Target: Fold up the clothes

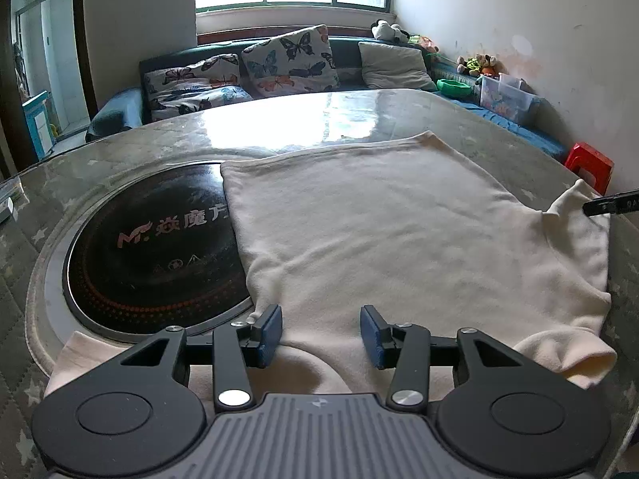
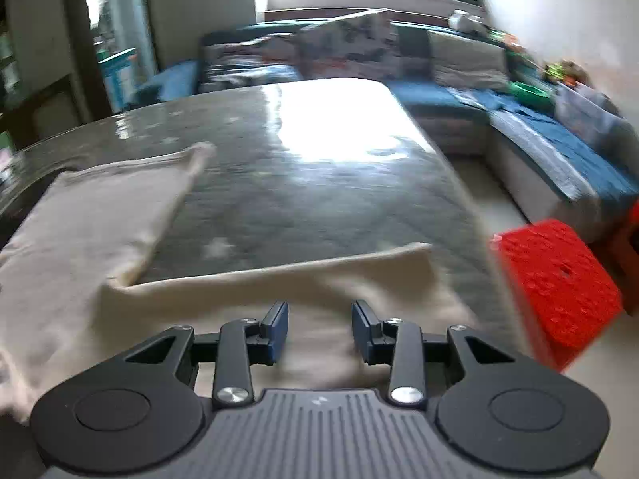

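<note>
Glossy grey table (image 1: pixel 159 143) bearing cream shirt (image 1: pixel 379 231), spread flat, sleeves out. Left gripper (image 1: pixel 321 333) and right gripper (image 2: pixel 319 329) above it, fingers apart, empty.

A round black induction hob (image 1: pixel 159 247) is set into the glossy table (image 1: pixel 279 119) at the left of the left wrist view. Butterfly cushions (image 1: pixel 287 60) are propped on the blue sofa (image 1: pixel 116 111) behind. A red stool (image 2: pixel 559 287) is seen at the right edge.
</note>
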The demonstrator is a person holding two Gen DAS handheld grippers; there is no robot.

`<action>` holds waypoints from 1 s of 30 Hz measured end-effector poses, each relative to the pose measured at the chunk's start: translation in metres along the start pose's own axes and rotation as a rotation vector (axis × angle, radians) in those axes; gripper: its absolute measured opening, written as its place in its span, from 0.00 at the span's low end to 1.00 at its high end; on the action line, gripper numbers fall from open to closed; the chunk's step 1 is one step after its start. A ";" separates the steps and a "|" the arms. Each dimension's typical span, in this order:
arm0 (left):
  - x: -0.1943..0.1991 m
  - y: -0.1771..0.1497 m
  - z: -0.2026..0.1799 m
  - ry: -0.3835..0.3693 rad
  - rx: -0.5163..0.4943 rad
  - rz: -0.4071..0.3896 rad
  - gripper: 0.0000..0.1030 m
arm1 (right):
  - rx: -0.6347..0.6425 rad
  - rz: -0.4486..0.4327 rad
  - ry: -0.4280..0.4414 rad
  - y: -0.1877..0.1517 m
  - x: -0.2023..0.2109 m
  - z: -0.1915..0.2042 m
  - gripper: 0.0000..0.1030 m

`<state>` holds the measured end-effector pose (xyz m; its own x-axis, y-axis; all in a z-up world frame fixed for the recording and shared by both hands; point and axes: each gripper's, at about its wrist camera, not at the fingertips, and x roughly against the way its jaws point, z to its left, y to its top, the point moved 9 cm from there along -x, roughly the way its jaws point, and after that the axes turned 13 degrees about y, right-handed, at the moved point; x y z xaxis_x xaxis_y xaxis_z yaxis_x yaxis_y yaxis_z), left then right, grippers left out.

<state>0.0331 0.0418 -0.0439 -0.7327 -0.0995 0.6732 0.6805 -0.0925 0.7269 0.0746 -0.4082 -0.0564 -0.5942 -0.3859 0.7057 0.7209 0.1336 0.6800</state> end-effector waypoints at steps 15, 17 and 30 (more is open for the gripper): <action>0.036 0.011 0.001 -0.014 0.027 -0.088 0.52 | -0.044 -0.039 -0.152 -0.001 0.028 -0.040 0.36; 0.048 0.009 0.012 0.006 0.052 -0.102 0.52 | -0.029 -0.034 -0.130 -0.002 0.023 -0.031 0.36; 0.075 -0.014 0.102 0.206 0.196 -0.082 0.50 | 0.071 0.004 -0.053 -0.002 -0.007 0.020 0.42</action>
<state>-0.0322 0.1369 0.0101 -0.7540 -0.3008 0.5840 0.5894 0.0827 0.8036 0.0704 -0.3877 -0.0588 -0.6107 -0.3369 0.7166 0.6972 0.2002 0.6883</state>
